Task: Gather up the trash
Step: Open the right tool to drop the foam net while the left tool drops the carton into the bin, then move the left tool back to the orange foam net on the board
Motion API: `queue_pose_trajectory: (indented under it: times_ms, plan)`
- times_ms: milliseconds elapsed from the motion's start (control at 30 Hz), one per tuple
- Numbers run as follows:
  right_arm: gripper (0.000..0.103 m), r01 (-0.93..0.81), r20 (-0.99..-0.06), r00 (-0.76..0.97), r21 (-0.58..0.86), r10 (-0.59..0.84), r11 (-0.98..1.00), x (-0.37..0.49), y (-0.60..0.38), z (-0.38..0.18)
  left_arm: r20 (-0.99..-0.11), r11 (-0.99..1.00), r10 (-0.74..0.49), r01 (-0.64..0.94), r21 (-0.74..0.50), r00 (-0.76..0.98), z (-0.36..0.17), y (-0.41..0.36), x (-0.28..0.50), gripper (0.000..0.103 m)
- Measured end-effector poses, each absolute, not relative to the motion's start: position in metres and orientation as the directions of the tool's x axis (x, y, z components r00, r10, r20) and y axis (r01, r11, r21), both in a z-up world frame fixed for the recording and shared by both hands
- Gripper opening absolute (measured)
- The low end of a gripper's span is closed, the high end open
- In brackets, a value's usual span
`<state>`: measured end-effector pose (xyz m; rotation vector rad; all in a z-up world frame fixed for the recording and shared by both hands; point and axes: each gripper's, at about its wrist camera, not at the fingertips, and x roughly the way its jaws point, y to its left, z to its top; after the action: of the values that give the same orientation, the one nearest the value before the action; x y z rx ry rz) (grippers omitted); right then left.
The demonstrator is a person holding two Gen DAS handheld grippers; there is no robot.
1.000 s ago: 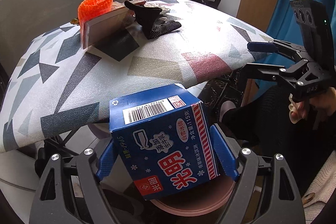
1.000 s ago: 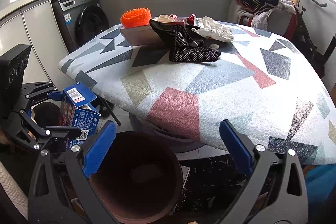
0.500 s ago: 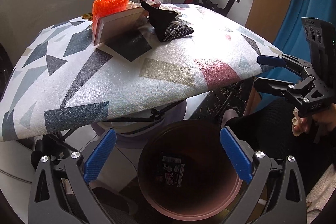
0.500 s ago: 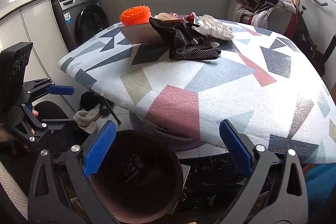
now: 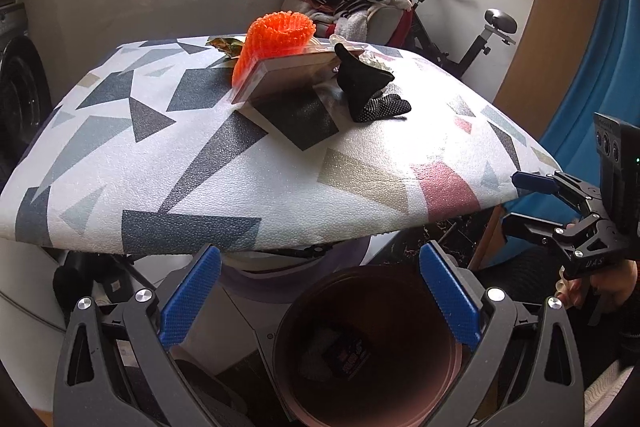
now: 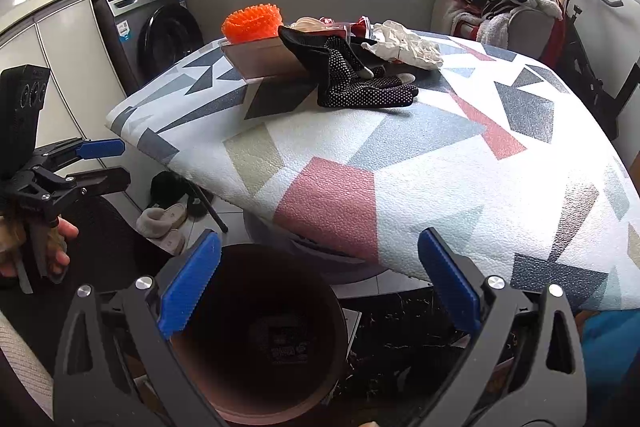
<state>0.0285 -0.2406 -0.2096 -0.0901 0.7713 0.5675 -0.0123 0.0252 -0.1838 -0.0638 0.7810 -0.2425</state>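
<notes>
My left gripper [image 5: 320,297] is open and holds nothing, above a brown bin [image 5: 282,343] on the floor. A blue carton [image 5: 346,355] lies at the bin's bottom. My right gripper [image 6: 320,289] is also open over the same bin [image 6: 340,323], where the carton [image 6: 286,347] shows. Each gripper appears in the other's view: the right gripper [image 5: 520,205] and the left gripper [image 6: 114,165]. On the patterned table [image 5: 200,167] sit an orange foam net [image 5: 276,31], a clear tray [image 5: 288,77], black dotted gloves [image 5: 372,95] and crumpled white paper [image 6: 404,45].
A washing machine [image 6: 160,31] stands behind the table on the left. Slippers [image 6: 164,223] lie on the floor under the table's edge. A chair heaped with clothes [image 5: 352,3] and an exercise bike [image 5: 480,39] stand behind the table.
The left gripper opened and let go of the blue carton, which dropped into the bin. That gripper then rose and rolled a little. The right gripper has kept still.
</notes>
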Motion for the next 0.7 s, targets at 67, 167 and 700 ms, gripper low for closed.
queue_pose_trajectory:
  times_ms: [67,167,700]
  plan:
    - [0.097,-0.511,-0.681,0.578,0.129,0.451,0.850,0.029,-0.242,-0.210,-0.675,0.970,-0.242,0.199,-0.142,0.697,-0.180,0.025,-0.013,0.097]
    - [0.097,-0.505,-0.679,0.579,0.135,0.450,0.853,0.030,-0.243,-0.210,-0.658,0.969,-0.242,0.218,-0.121,0.713,-0.174,0.023,-0.012,0.097]
    - [0.097,-0.482,-0.667,0.590,0.161,0.455,0.861,0.039,-0.250,-0.204,-0.626,0.974,-0.222,0.199,-0.108,0.747,-0.145,0.047,0.006,0.097]
